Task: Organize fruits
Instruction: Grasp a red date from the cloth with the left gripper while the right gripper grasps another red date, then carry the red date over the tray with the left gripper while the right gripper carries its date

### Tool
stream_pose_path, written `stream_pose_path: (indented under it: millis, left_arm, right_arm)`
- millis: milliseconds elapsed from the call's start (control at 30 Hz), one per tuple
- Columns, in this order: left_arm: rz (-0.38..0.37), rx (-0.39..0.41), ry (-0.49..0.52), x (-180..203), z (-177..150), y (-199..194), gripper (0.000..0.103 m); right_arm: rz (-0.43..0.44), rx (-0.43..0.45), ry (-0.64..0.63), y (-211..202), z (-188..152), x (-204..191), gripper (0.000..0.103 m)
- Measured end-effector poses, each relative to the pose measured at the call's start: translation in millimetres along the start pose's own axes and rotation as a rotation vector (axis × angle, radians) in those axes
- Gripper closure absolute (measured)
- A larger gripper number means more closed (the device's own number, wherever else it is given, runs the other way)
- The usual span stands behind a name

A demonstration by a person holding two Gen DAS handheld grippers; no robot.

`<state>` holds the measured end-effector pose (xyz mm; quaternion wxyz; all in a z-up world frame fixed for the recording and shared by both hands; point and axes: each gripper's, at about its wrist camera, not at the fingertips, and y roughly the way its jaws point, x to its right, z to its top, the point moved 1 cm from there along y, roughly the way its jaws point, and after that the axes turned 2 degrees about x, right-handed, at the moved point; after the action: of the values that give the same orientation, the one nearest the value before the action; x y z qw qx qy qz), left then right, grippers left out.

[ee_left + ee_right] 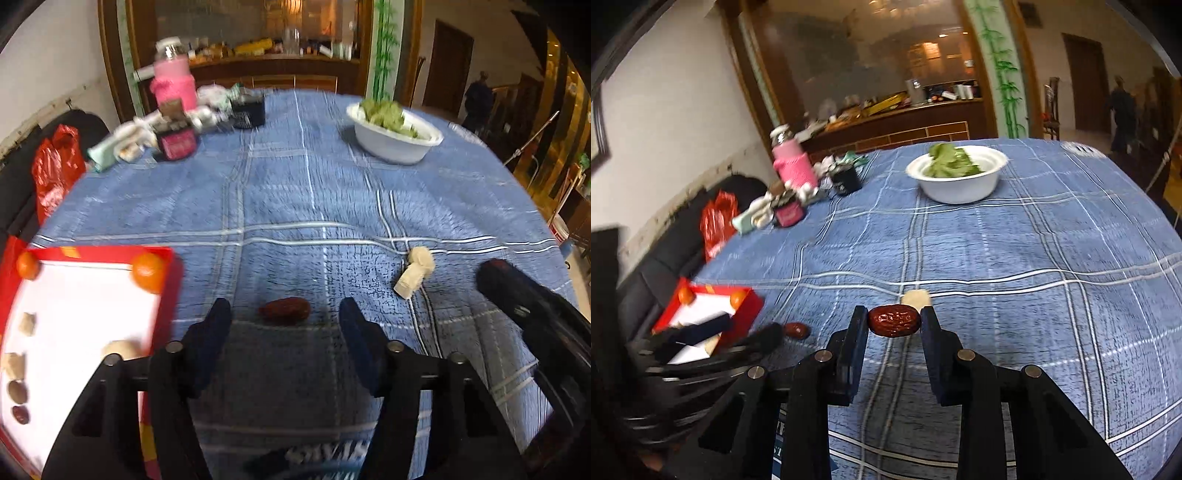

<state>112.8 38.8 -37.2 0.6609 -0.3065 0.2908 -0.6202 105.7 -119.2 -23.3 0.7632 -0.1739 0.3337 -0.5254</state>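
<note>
My right gripper (894,322) is shut on a wrinkled red date (894,320), held above the blue checked cloth. My left gripper (284,319) is open, its fingertips on either side of a second red date (284,309) that lies on the cloth, with clear gaps to both pads. In the right wrist view that date (796,329) lies just past the blurred left gripper (753,328). A red tray (110,253) with a white floor sits at the left, holding two oranges (147,270), pale pieces (27,324), a brown nut (17,391) and a date (21,414). Pale pieces (413,271) lie on the cloth to the right.
A white bowl (395,146) of green leaves stands at the far right of the table. A pink bottle (175,83), jars and packets (177,142) crowd the far left. A red plastic bag (55,166) hangs beyond the left edge. One right gripper finger (498,280) shows at the right.
</note>
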Motion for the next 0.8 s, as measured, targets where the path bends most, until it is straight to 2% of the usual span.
stream_pose_path:
  millis: [33,67,100,267,500,800]
  left_arm:
    - [0.012,-0.025,-0.004,1.0,0.5,8.7,0.057]
    - [0.041,-0.045,-0.005,1.6,-0.7,16.1,0.059]
    - [0.072,-0.020,0.010,3.0,-1.0,14.8,0.075]
    - [0.070,-0.016,0.024,6.4,-9.4,5.9,0.075]
    - [0.072,0.022,-0.003,-4.7,-22.6,-39.5,0.074]
    - [0.084,0.093,-0.060,-44.3,-39.9,-91.1,0.074]
  right_arm:
    - [0.010,0.003,0.001,-0.3,1.0,0.4,0.073]
    - [0.021,0.003,0.000,0.1,1.1,0.3,0.073]
    - [0.028,0.001,0.000,-0.4,-0.3,0.7,0.073]
    - [0.059,0.016,0.008,-5.0,3.0,-0.4,0.073]
    - [0.042,0.006,-0.015,-2.8,0.4,-7.4,0.073]
    - [0.065,-0.019,-0.123,-23.4,-26.3,-56.8,0.073]
